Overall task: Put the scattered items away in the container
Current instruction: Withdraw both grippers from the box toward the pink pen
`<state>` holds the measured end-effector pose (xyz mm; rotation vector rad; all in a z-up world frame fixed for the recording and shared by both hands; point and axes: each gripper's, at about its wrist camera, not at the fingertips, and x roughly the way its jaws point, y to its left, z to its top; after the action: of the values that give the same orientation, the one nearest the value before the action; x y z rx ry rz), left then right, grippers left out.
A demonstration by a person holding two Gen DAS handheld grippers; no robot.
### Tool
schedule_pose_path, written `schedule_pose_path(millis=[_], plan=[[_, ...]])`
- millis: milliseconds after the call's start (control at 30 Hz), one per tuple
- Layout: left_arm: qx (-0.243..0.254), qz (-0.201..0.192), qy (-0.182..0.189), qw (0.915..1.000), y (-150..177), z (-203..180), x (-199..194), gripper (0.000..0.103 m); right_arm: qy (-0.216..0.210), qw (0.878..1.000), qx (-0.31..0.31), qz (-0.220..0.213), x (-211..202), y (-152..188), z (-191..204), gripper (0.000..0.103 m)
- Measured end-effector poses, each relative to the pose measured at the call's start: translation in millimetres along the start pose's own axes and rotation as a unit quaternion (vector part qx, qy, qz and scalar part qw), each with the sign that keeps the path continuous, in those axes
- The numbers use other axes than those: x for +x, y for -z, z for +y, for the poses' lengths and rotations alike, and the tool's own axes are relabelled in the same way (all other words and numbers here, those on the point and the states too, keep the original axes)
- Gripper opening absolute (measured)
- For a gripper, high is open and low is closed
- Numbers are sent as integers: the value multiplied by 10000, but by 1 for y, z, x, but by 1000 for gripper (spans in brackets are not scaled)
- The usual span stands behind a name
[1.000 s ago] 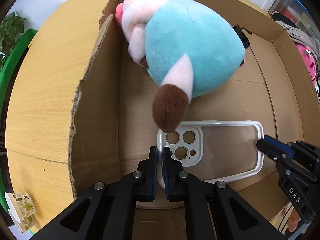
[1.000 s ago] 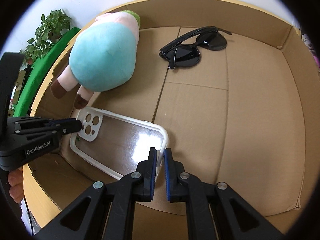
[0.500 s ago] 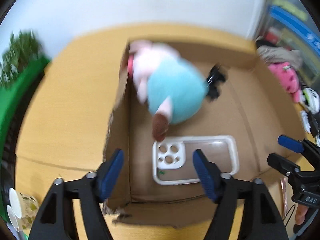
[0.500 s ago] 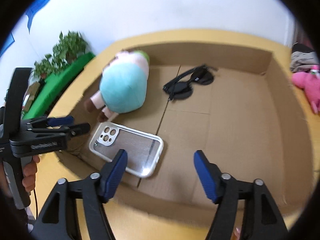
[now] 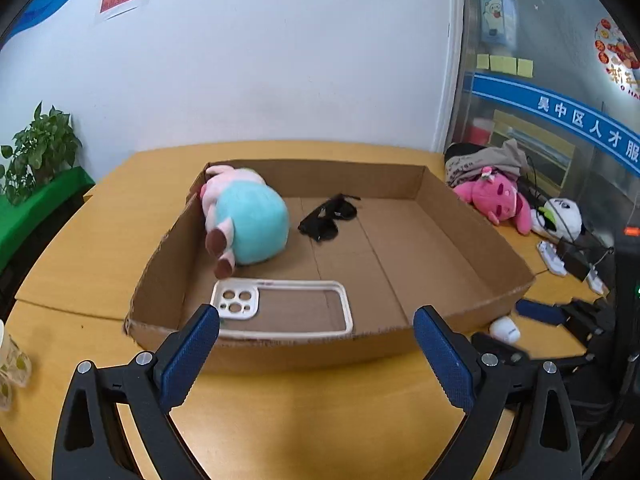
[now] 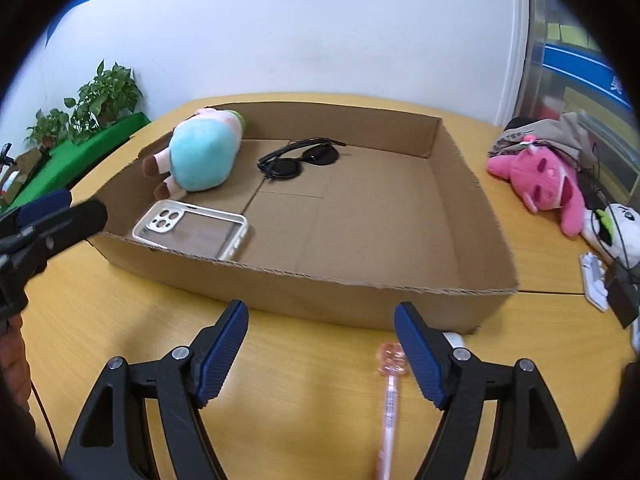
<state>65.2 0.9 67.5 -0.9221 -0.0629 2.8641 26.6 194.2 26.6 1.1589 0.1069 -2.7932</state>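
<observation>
Both the left gripper [image 5: 316,334] and right gripper [image 6: 321,330] have backed off the phone case [image 5: 280,308], jaws just opened wide, empty.

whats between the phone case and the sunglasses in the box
Nothing: bare cardboard floor separates the phone case and the sunglasses, clearest in the right wrist view; the plush toy sits beside it.

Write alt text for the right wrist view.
An open right gripper hovers over a wooden table before a shallow cardboard box holding a plush toy, sunglasses and a phone case. A pink pen lies outside.
</observation>
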Motion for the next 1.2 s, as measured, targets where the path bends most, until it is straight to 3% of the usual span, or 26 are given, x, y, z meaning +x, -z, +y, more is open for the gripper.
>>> schedule_pose_path(millis=[1200], plan=[[-25,192,65,9998,10,-21,3,100,-158,9997,-28,-169,-19,-2,3,76]])
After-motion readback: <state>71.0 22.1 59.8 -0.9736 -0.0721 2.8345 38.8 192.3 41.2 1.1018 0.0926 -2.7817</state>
